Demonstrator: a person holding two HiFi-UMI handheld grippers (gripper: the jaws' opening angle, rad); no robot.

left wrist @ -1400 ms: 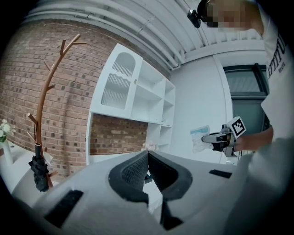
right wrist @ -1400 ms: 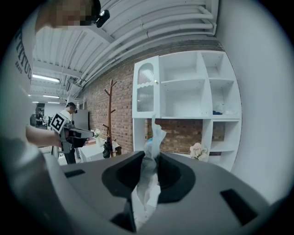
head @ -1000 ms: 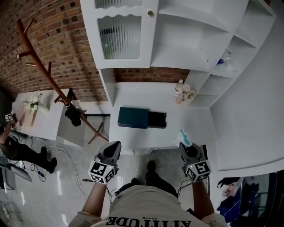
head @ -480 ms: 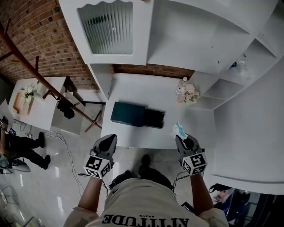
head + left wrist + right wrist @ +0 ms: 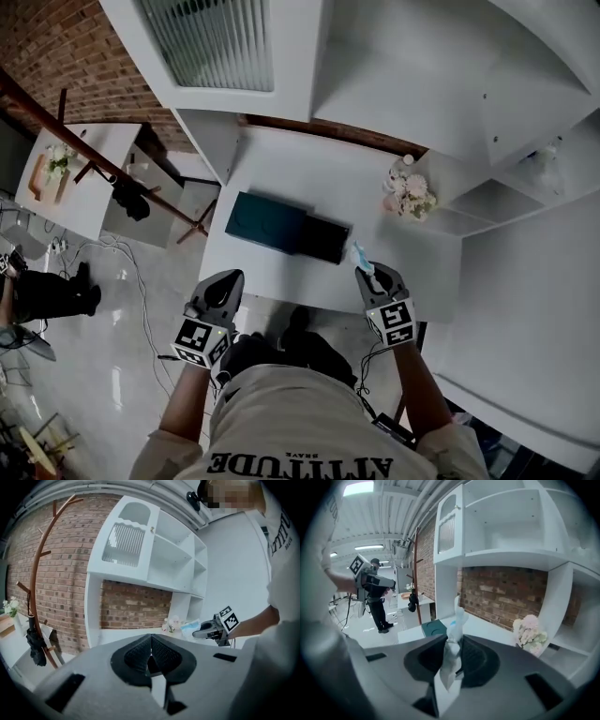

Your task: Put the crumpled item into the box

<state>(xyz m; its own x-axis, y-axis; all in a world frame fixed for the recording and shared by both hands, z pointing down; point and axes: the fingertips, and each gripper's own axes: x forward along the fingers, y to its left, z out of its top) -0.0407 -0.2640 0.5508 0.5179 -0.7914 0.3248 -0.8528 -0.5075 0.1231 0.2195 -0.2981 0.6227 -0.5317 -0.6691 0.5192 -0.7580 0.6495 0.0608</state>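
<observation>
A dark teal box (image 5: 268, 220) lies on the white table (image 5: 281, 277); a black part (image 5: 324, 241) adjoins its right end. My right gripper (image 5: 367, 277) hovers over the table's front edge, just right of the box. It is shut on the crumpled item (image 5: 360, 255), a white and pale blue wad that sticks up between the jaws (image 5: 454, 625). The right gripper view has the box (image 5: 435, 627) ahead and to the left. My left gripper (image 5: 221, 291) hangs in front of the table's left front edge, shut with nothing in it (image 5: 151, 654).
A bunch of pale pink flowers (image 5: 410, 195) stands at the table's back right. White shelves and a cabinet (image 5: 375, 75) rise behind the table. Left of it are a wooden coat stand (image 5: 89, 155), a small side table (image 5: 75, 183), cables on the floor and a person (image 5: 47, 295).
Both grippers have come closer to the table. The right one, still holding the crumpled item, has moved left toward the box's right end. The head camera has tilted.
</observation>
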